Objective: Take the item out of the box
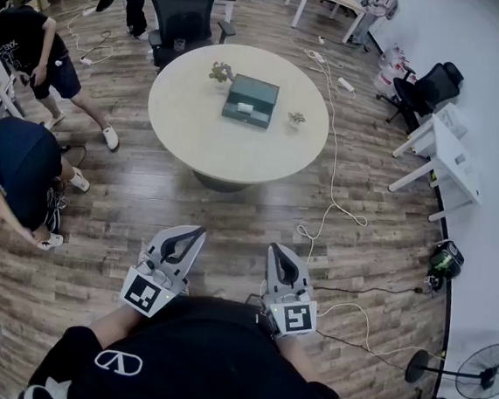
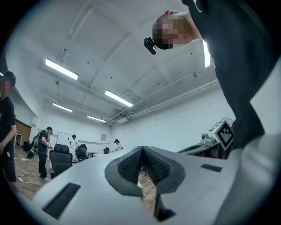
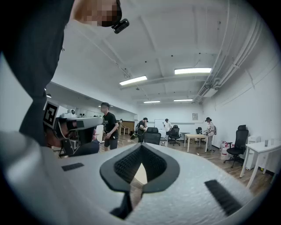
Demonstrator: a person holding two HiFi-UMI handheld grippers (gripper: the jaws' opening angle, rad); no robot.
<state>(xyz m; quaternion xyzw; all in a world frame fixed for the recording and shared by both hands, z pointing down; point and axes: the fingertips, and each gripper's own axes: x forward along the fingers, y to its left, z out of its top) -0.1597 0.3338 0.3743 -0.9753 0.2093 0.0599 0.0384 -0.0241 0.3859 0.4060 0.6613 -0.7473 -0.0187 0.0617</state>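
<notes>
A dark green box (image 1: pixel 251 101) lies closed near the middle of a round beige table (image 1: pixel 194 136), with a small white thing (image 1: pixel 243 108) on its near edge. Both grippers are held close to the person's body, far short of the table. In the head view my left gripper (image 1: pixel 195 231) points forward with its jaws together and nothing between them. My right gripper (image 1: pixel 277 250) is beside it, also shut and empty. In the left gripper view the left gripper (image 2: pixel 141 149) aims up at the room. The right gripper (image 3: pixel 141 147) does the same in its own view.
Two small plants (image 1: pixel 221 72) (image 1: pixel 296 118) flank the box. A black office chair (image 1: pixel 183 12) stands behind the table. Two people (image 1: pixel 36 42) (image 1: pixel 20 168) are at the left. A white cable (image 1: pixel 332 158) runs over the wooden floor; a white desk (image 1: pixel 447 156) and a fan (image 1: pixel 479 370) stand at the right.
</notes>
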